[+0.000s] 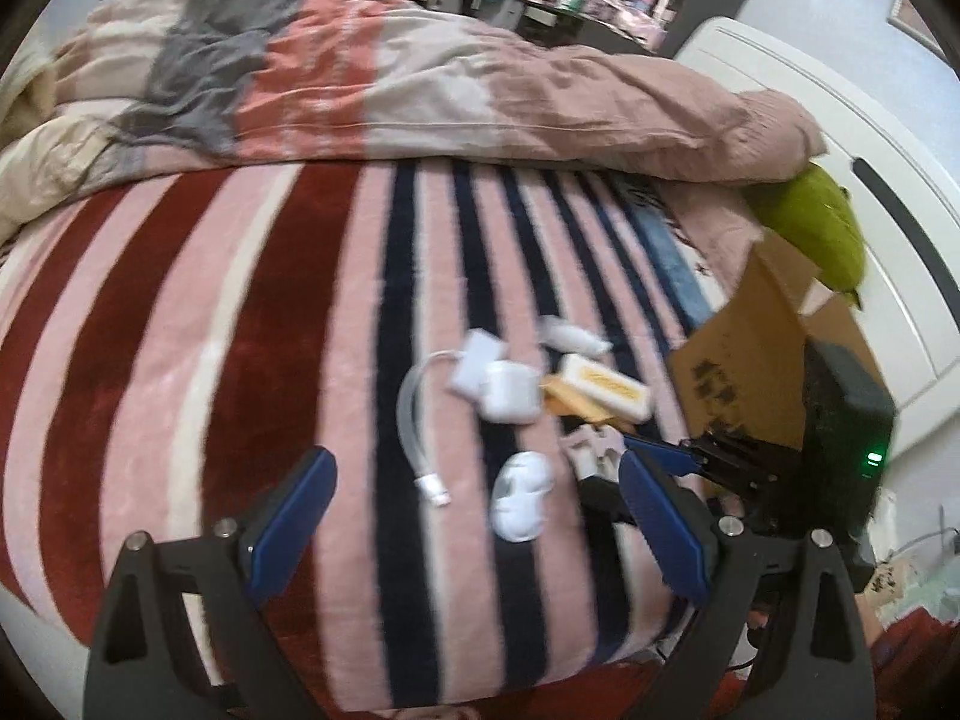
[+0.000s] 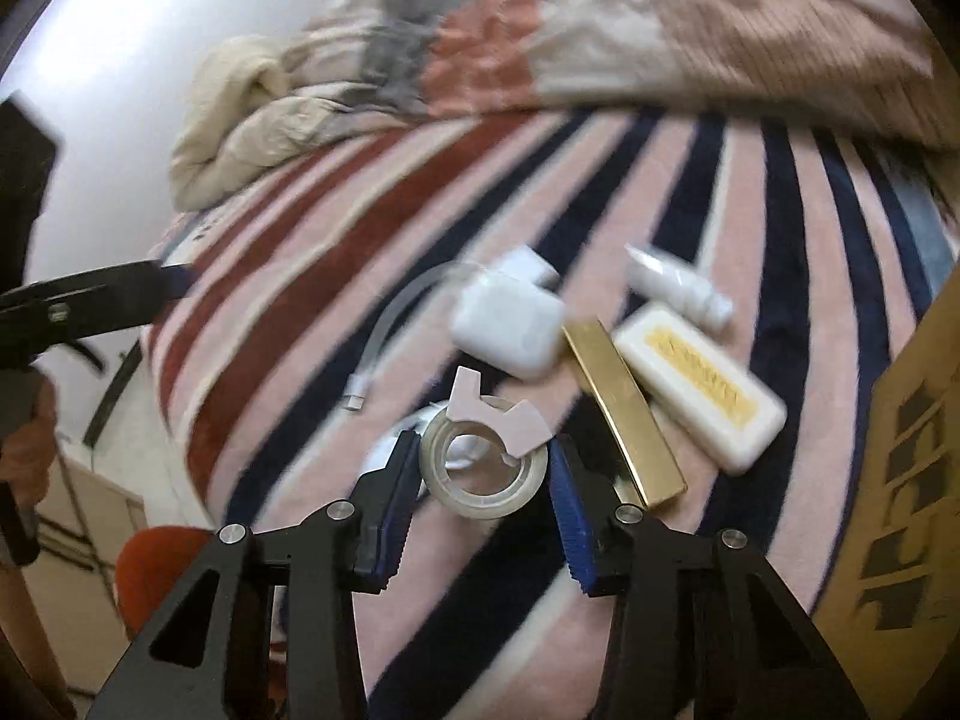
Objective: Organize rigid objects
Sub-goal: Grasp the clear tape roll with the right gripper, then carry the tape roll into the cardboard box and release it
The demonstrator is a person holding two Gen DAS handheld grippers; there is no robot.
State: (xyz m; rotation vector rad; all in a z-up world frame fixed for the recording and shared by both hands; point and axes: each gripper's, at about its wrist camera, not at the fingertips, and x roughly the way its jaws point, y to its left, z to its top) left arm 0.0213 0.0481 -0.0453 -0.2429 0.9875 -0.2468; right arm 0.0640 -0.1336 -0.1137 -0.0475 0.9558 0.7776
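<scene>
A home bedroom: striped blanket (image 1: 240, 330) and rumpled duvet (image 1: 420, 78) on a bed

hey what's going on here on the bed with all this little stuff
A person holding a gripper in each hand is tidying small items scattered on a striped blanket. The right gripper has a roll of clear tape between its fingers, which sit at the roll's sides. The left gripper hangs open above the pile with nothing in it. A white charger case, a cable, a gold bar and a cardboard box lie nearby.
</scene>
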